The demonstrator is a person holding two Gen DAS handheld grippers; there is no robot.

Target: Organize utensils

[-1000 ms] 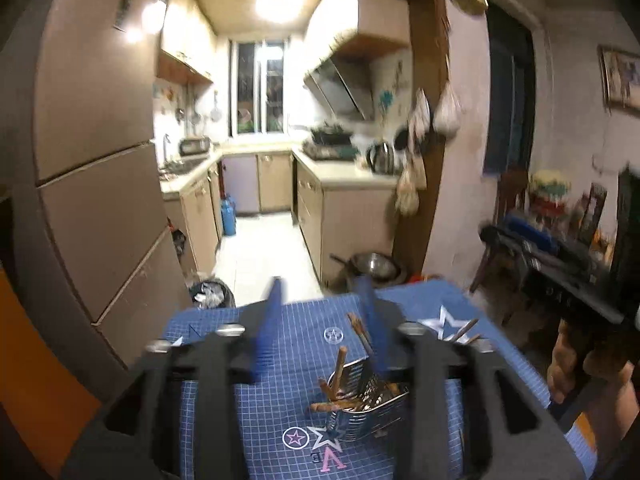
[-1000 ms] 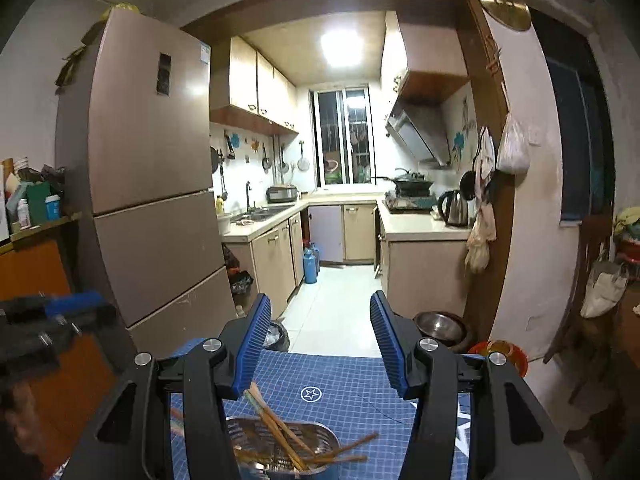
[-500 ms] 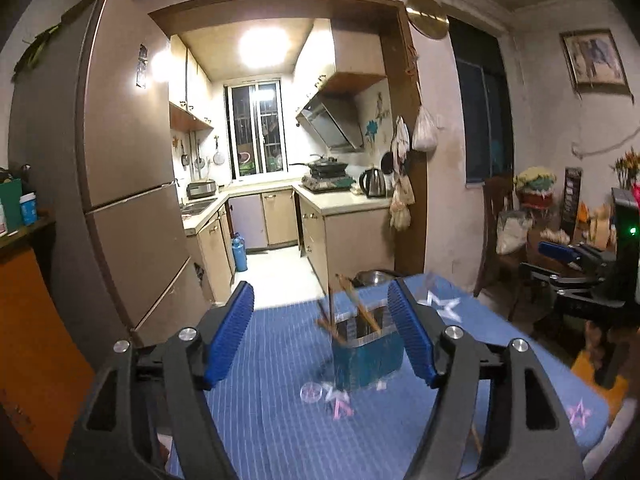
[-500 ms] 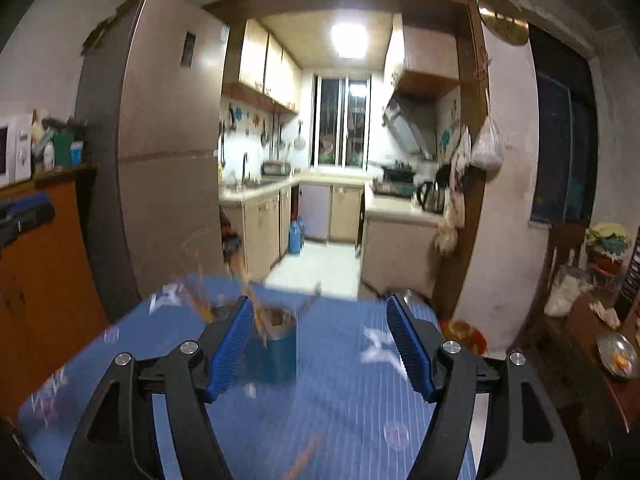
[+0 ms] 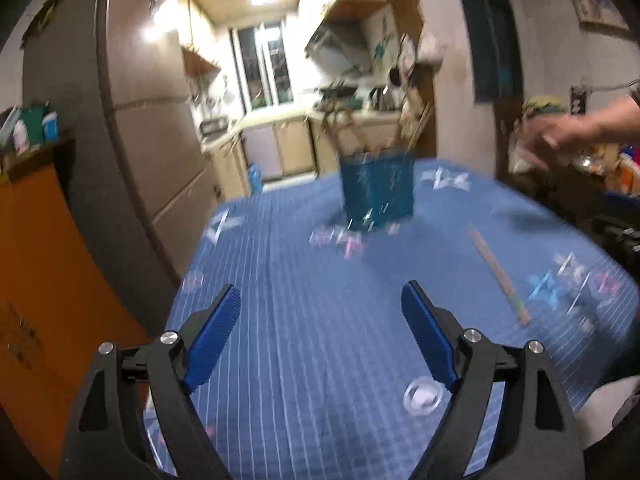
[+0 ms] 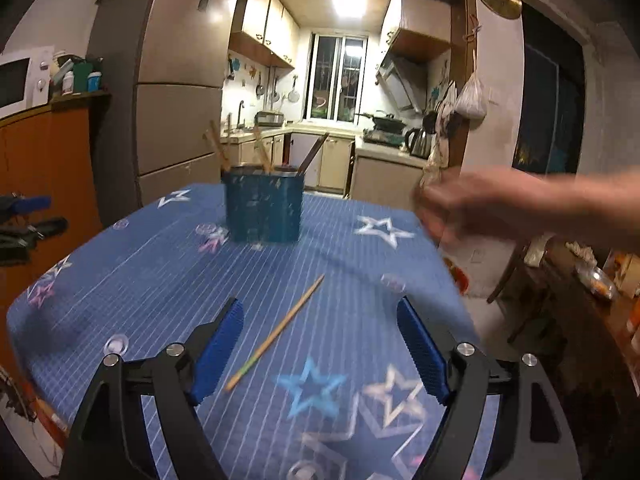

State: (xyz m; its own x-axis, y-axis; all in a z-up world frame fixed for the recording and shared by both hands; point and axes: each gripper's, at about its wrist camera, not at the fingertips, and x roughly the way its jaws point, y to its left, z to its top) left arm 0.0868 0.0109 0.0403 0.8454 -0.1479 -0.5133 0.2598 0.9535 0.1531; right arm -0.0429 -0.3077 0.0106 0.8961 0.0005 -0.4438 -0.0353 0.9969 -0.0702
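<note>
Both grippers released above the blue table mat

The left gripper (image 5: 320, 304) and right gripper (image 6: 320, 316) have just been opening, nothing between the jaws. The utensil holder (image 6: 262, 208) stands upright at the far side; one chopstick (image 6: 276, 332) lies loose on the mat (image 6: 140, 280); a bare hand (image 6: 472, 208) is at right.

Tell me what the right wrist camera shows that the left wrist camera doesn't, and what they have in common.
Only the right wrist view shows a microwave on the orange cabinet, a kettle on the kitchen counter and the other gripper at the left edge. Only the left wrist view shows a framed picture on the wall. Both share the blue star-patterned tablecloth, the blue holder with chopsticks standing in it, one loose chopstick lying on the cloth, a bare hand reaching in from the right, and wide-open fingers holding nothing.
</note>
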